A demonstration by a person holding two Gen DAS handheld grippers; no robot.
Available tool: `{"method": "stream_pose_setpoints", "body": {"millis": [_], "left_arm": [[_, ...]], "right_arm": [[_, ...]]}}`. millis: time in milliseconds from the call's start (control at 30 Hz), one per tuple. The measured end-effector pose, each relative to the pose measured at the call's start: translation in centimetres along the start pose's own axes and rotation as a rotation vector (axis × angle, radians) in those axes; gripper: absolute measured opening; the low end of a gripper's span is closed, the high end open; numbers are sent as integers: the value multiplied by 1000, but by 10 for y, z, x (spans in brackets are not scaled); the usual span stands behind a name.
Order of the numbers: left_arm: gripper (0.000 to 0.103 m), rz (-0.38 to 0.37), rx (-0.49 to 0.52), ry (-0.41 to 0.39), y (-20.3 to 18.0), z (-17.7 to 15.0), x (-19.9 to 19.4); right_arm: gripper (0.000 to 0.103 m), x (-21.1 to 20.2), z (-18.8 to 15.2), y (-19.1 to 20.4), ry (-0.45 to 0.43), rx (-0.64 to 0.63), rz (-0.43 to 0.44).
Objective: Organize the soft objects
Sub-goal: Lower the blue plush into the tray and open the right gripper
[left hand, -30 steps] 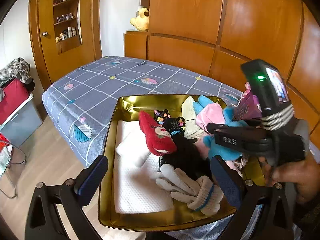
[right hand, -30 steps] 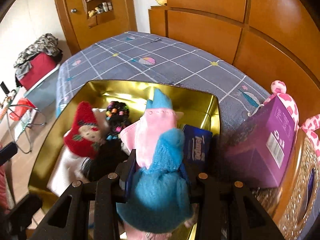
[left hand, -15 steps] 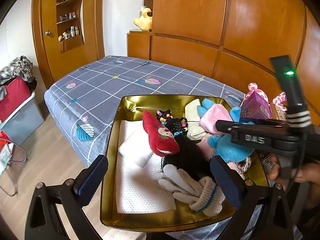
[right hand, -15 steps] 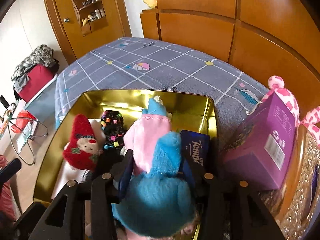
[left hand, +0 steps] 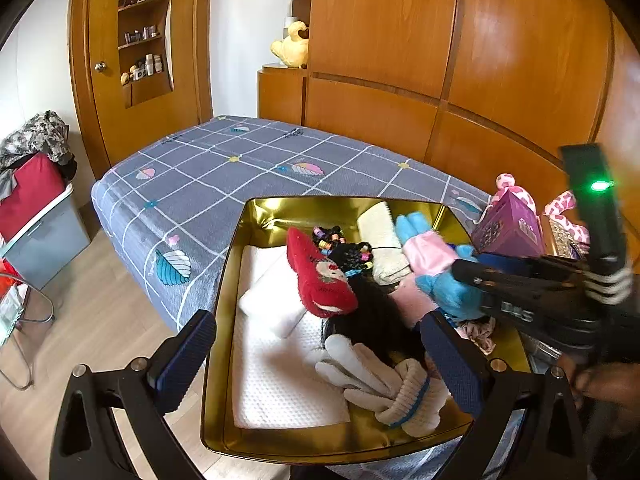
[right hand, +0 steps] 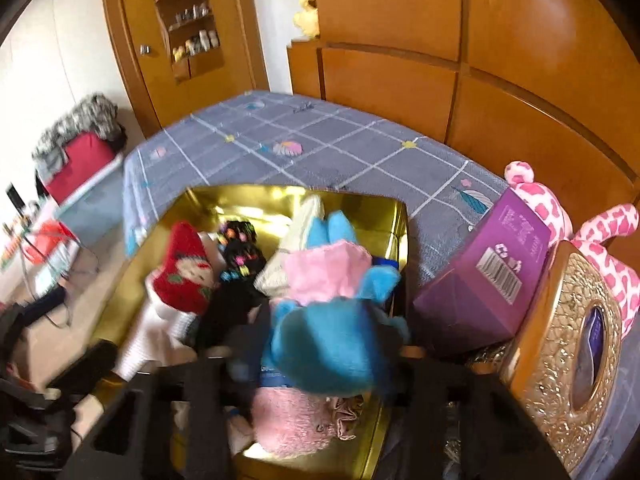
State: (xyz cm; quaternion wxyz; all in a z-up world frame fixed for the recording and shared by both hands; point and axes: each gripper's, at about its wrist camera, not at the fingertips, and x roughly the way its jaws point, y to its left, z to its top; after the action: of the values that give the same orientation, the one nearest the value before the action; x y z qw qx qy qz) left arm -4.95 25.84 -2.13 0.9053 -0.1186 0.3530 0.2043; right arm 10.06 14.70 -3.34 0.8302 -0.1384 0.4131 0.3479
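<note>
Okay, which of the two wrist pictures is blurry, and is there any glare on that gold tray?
The right wrist view is smeared by motion, worst at its left edge and across the right gripper holding the blue and pink plush toy. The left wrist view is sharp, though fisheye-bent at the edges. In both, the gold tray throws bright glare off its far inner wall.

Glossy gold metal tray [left hand: 224, 360] holds fleecy blue-pink plush [right hand: 328, 320]; knitted gloves [left hand: 388, 384] at 6 o'clock; varnished wood panels [left hand: 400, 40] behind.
</note>
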Motion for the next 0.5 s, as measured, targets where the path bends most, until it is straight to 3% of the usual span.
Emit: {"method": "stream_pose_setpoints", "body": {"millis": [200,367,500], "left_arm": [[103,-13,6,-6,-6,1,-5],[103,-17,17,-8,-14,-2,-9],[103,-22,22,-13,-19,-4,-13]], "right_arm": [[34,18,6,-3,4,-12,-54],[43,-5,2,-11,-35,55,7],[47,-27,-8,-9,-81,58,-27]]}}
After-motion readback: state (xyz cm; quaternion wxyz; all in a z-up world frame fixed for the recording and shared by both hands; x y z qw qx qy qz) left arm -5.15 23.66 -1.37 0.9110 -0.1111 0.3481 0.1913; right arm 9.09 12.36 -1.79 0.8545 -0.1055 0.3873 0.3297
